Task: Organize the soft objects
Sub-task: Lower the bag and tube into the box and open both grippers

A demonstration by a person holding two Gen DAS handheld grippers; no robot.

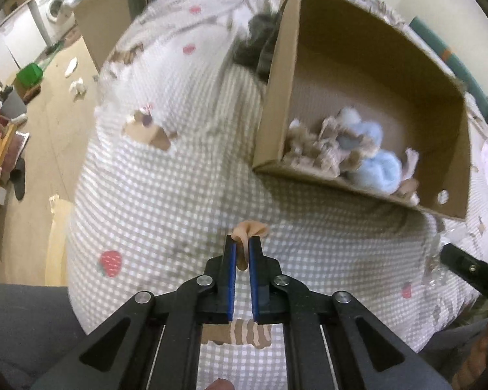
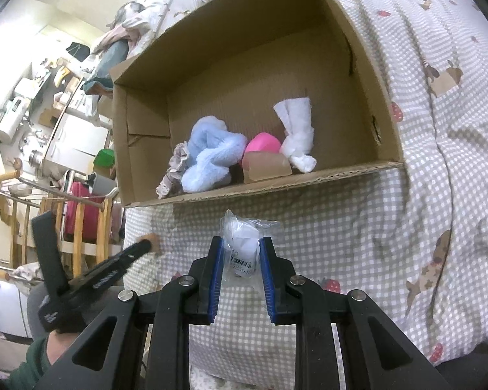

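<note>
My left gripper (image 1: 243,243) is shut on a small tan, skin-coloured soft piece (image 1: 250,230), held above the checked bedspread in front of the cardboard box (image 1: 367,48). In the right wrist view that gripper (image 2: 148,244) shows at lower left with the tan piece (image 2: 153,240) at its tip. My right gripper (image 2: 242,243) is shut on a clear plastic bag with a white soft item (image 2: 244,240). In the box (image 2: 309,178) lie a light blue fluffy cloth (image 2: 208,159), a pink round piece (image 2: 263,144), a tan block (image 2: 266,167), a knotted white cloth (image 2: 297,136) and a beige frilly cloth (image 2: 174,169).
The checked quilt (image 1: 166,195) with strawberry and dog prints covers the bed under both grippers. A dark grey garment (image 1: 253,45) lies behind the box's left wall. Left of the bed are the wooden floor (image 1: 48,123), a wooden rack (image 2: 81,227) and cluttered shelves.
</note>
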